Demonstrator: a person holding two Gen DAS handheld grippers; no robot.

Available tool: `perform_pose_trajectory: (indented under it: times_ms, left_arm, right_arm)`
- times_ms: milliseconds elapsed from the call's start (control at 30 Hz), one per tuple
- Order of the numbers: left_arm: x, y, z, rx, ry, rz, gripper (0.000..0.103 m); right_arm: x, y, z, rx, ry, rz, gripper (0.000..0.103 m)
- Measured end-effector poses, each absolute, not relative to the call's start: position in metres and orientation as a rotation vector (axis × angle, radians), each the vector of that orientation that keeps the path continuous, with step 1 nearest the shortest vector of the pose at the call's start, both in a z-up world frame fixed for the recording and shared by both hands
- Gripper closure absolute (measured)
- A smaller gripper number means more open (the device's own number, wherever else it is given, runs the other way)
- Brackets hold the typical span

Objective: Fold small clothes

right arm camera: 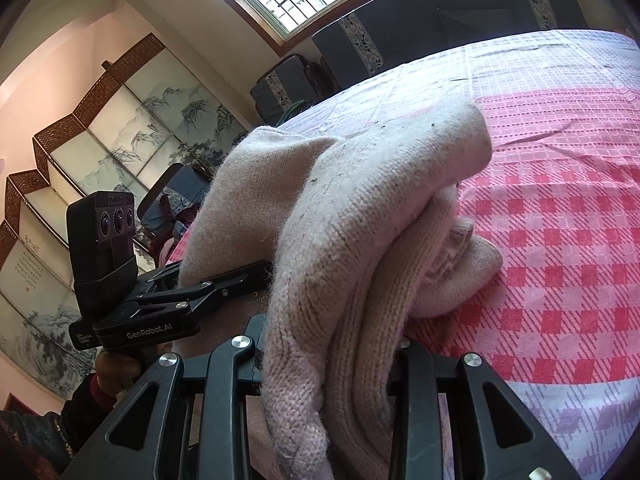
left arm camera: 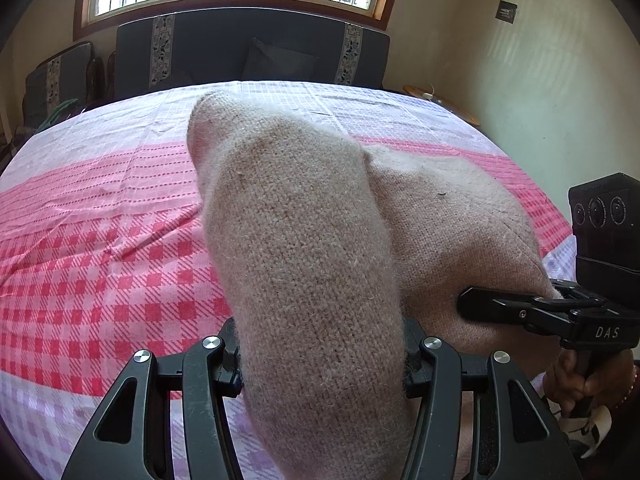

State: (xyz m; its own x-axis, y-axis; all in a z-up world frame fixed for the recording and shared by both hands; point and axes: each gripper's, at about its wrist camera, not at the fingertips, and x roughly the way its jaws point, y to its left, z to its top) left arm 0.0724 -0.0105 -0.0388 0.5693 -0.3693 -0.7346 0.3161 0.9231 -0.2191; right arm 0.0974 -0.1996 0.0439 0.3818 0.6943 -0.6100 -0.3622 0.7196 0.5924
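Observation:
A beige-pink knitted garment point(left arm camera: 304, 220) is held up above the bed by both grippers. My left gripper point(left arm camera: 322, 354) is shut on one bunched edge of it; the fabric drapes forward over the jaws. My right gripper point(right arm camera: 328, 354) is shut on another thick folded edge of the same garment point(right arm camera: 360, 208), which hangs down toward the bedspread. The right gripper also shows in the left wrist view point(left arm camera: 516, 308), at the lower right, clamped on the cloth. The left gripper shows in the right wrist view point(right arm camera: 224, 284), at the left. The fingertips are hidden by the fabric.
The bed carries a pink, red and lilac checked bedspread point(left arm camera: 100, 240). A dark sofa point(left arm camera: 248, 48) stands behind it under a window. A painted folding screen point(right arm camera: 80, 152) stands at the left. A wooden side table point(left arm camera: 444, 104) is at the far right.

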Motion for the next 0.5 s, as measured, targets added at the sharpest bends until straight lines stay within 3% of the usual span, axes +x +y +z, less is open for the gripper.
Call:
perform_pose_trajectory:
  times_ms: [200, 500]
  left_arm:
    - [0.059, -0.018, -0.049, -0.045, 0.855, -0.368, 0.044]
    - [0.044, -0.015, -0.054, -0.034, 0.803, -0.266, 0.021]
  right_arm:
    - [0.091, -0.197, 0.037, 0.344, 0.96, 0.663, 0.074]
    - [0.076, -0.191, 0.042, 0.241, 0.91, 0.621, 0.066]
